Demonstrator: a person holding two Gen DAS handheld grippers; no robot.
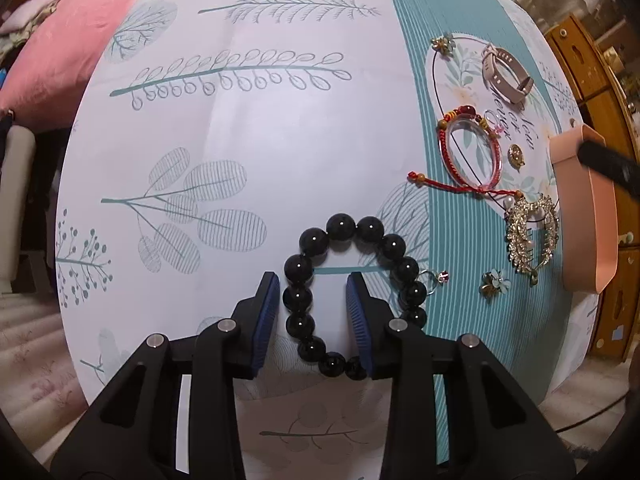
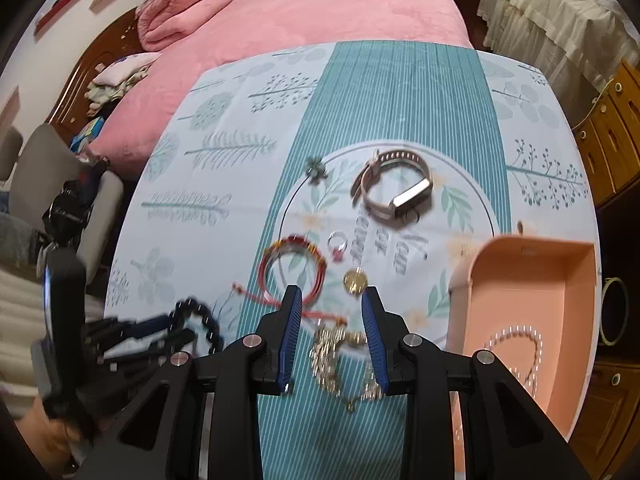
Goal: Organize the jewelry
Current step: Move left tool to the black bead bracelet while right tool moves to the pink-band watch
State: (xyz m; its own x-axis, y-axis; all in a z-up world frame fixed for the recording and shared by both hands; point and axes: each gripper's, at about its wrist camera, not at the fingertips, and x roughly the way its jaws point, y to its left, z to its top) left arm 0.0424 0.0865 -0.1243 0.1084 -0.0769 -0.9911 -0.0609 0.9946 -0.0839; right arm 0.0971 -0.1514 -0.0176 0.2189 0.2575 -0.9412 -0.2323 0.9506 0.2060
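A black bead bracelet lies flat on the leaf-print cloth. My left gripper points down over it, open. Its fingers straddle the bracelet's left side, and the pads stand clear of the beads. My right gripper is open just above a gold rhinestone hair clip, which lies between and below its fingers. To its right stands a peach tray holding a pearl strand. The black bead bracelet and the left gripper show blurred at the lower left of the right wrist view.
On the cloth's round print lie a red cord bracelet, a beige watch band, a gold pendant, a pink-stone ring and a flower earring. A pink bed is behind the table, wooden drawers to the right.
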